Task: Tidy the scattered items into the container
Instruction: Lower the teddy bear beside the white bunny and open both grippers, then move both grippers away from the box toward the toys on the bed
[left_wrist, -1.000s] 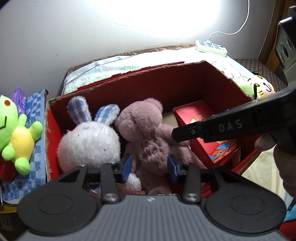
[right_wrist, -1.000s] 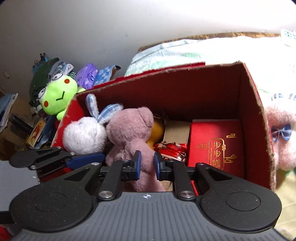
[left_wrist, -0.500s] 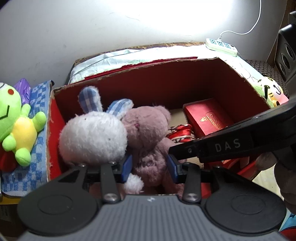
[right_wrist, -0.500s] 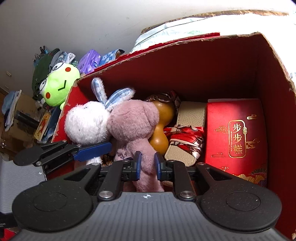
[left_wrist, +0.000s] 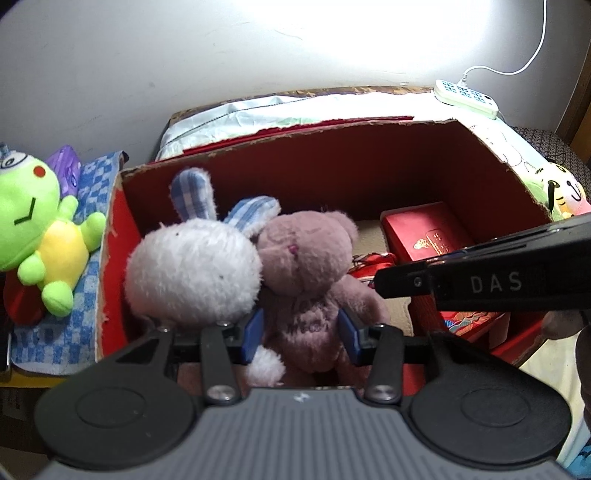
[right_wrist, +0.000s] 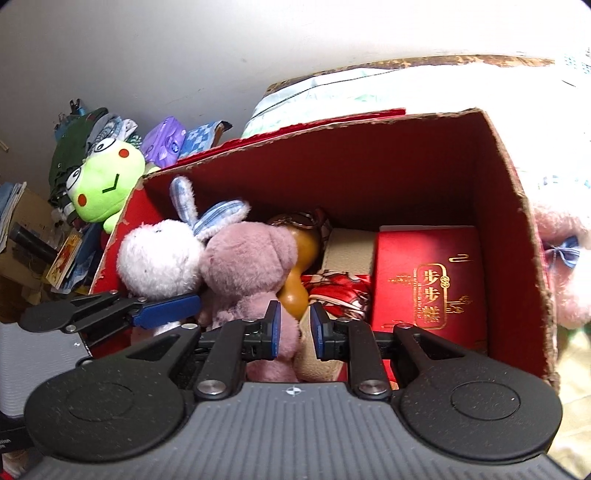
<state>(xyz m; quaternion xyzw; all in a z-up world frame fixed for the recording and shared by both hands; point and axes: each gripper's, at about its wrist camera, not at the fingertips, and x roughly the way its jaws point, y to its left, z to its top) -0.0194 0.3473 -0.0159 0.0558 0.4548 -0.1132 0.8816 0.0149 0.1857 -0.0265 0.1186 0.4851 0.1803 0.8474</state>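
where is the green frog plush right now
The green frog plush lies outside the red box, left of its left wall in both wrist views, on a blue checked cloth.

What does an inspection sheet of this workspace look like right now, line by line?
Surface: pale bedding behind the box; blue checked towel left of it.
Job's things: red-lined cardboard box holds a white plush rabbit with blue checked ears, a mauve plush bear, a tan gourd, a red gift box with gold lettering and red patterned fabric.
Clutter: green plush frog on the towel; pink plush toy outside the box's right wall.
Grippers: left gripper opening, bear's body between its pads; right gripper opening, bear's leg beside its left pad.
Cables: white power strip with cord on the bedding.
Surroundings: plain grey wall.
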